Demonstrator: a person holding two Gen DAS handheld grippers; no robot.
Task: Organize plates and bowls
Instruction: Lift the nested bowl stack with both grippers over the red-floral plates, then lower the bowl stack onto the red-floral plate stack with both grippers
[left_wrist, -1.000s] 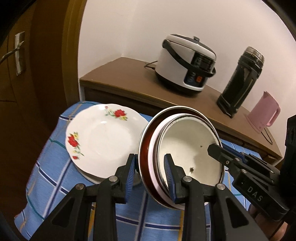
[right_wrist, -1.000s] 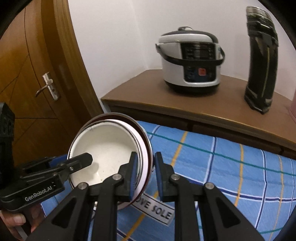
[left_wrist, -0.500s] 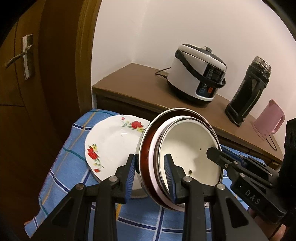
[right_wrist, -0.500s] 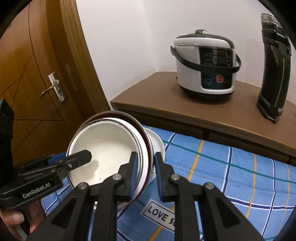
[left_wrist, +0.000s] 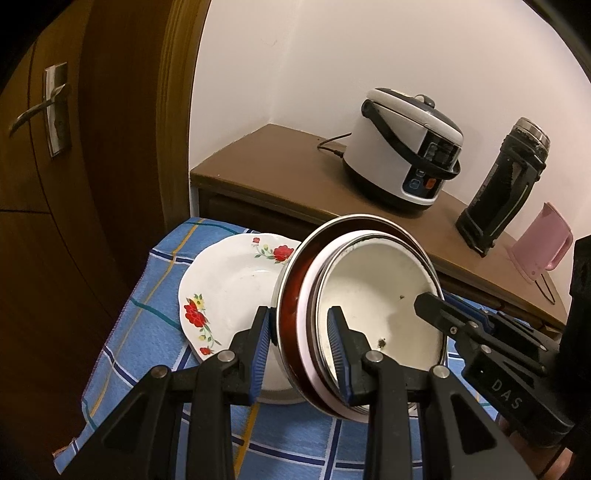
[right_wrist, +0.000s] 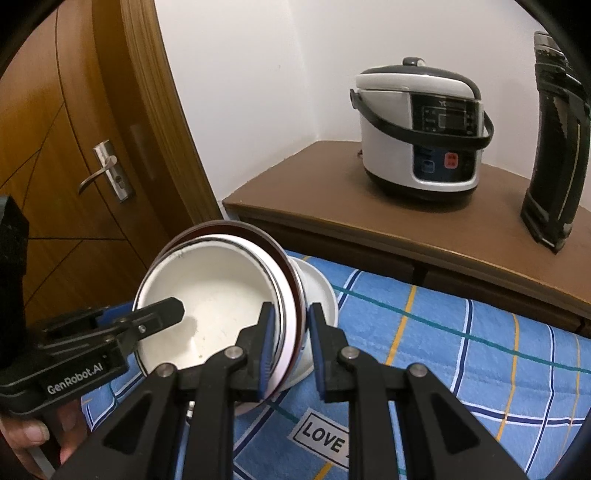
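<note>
**Bowl stack held from both sides**

We've got our left gripper (left_wrist: 299, 347) and right gripper (right_wrist: 290, 341) each pinching the rim of the tilted nested bowls (left_wrist: 373, 302), held above the floral plate (left_wrist: 229, 284) on the blue checked cloth (right_wrist: 461, 354).

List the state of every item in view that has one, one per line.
Bowl stack: tilted, lifted, gripped both sides.
Left hand-held gripper: shut on stack rim.
Right hand-held gripper: shut on stack rim.
Floral plate: resting on cloth.
Rice cooker: lid closed.
Door: closed.
</note>
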